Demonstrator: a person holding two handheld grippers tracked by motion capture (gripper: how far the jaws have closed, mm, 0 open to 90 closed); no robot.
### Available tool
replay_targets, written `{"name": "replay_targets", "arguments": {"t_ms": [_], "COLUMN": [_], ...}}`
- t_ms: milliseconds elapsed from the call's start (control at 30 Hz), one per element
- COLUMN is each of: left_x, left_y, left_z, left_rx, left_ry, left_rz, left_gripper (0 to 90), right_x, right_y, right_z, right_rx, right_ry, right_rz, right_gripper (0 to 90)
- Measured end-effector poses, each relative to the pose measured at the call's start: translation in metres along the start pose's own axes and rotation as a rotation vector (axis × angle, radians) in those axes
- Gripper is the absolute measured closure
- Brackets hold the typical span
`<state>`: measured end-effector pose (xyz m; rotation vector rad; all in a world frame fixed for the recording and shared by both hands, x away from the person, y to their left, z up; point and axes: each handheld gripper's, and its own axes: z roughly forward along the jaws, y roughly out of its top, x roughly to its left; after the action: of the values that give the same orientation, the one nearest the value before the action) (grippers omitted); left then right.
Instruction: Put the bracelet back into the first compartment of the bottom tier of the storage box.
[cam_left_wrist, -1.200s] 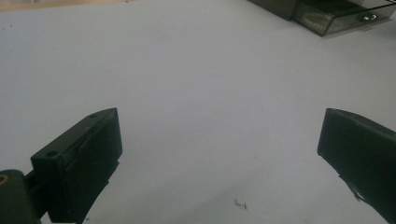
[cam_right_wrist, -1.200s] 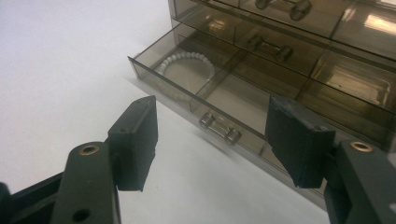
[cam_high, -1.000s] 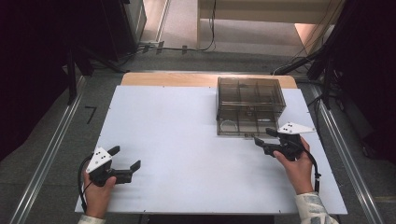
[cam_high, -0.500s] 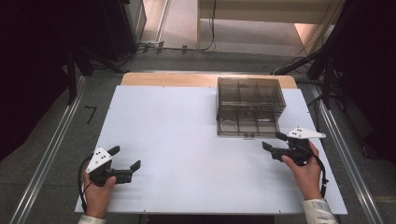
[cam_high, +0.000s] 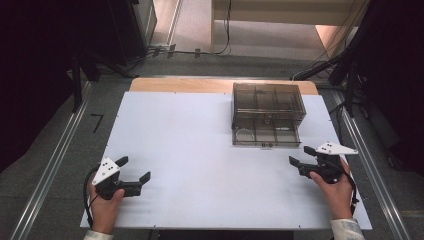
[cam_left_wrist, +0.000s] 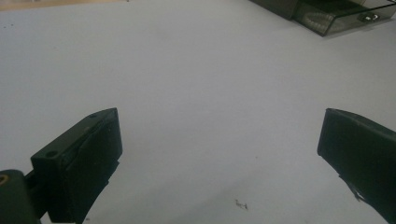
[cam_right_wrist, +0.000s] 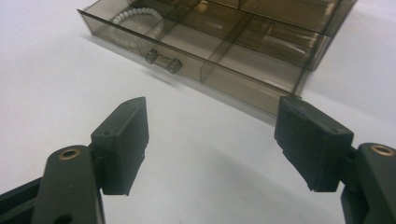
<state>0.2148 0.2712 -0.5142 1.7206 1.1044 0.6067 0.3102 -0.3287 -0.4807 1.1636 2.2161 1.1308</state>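
A smoky see-through drawer box (cam_high: 267, 102) stands at the back right of the white table (cam_high: 200, 150). Its bottom drawer (cam_high: 265, 136) is pulled out a little, with a white bead bracelet (cam_high: 244, 134) (cam_right_wrist: 135, 14) in its left compartment and a small handle (cam_right_wrist: 163, 60) on its front. My right gripper (cam_high: 301, 156) (cam_right_wrist: 212, 109) hovers just in front of the drawer's right corner; its jaws have just been opening, and they stand open with nothing between them. My left gripper (cam_high: 134, 168) (cam_left_wrist: 219, 116) rests open over bare table at the front left.
The drawer box (cam_left_wrist: 327, 14) sits far off at the top right of the left gripper view. A wooden strip (cam_high: 180, 85) edges the table's far side. Metal rails (cam_high: 50, 165) run along the floor on both sides.
My right gripper has drifted to the right and slightly toward the front edge, away from the drawer's handle. The left gripper has stayed put.
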Motion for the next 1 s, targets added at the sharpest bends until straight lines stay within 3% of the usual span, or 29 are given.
{"name": "replay_targets", "arguments": {"t_ms": [1000], "left_x": [0.0], "left_y": [0.0], "left_z": [0.0], "left_rx": [0.0], "left_ry": [0.001], "left_rz": [-0.001], "left_gripper": [0.5], "right_x": [-0.023], "right_y": [-0.033], "right_z": [-0.029], "right_rx": [0.007], "right_ry": [-0.078], "right_rz": [0.03], "right_gripper": [24.4]}}
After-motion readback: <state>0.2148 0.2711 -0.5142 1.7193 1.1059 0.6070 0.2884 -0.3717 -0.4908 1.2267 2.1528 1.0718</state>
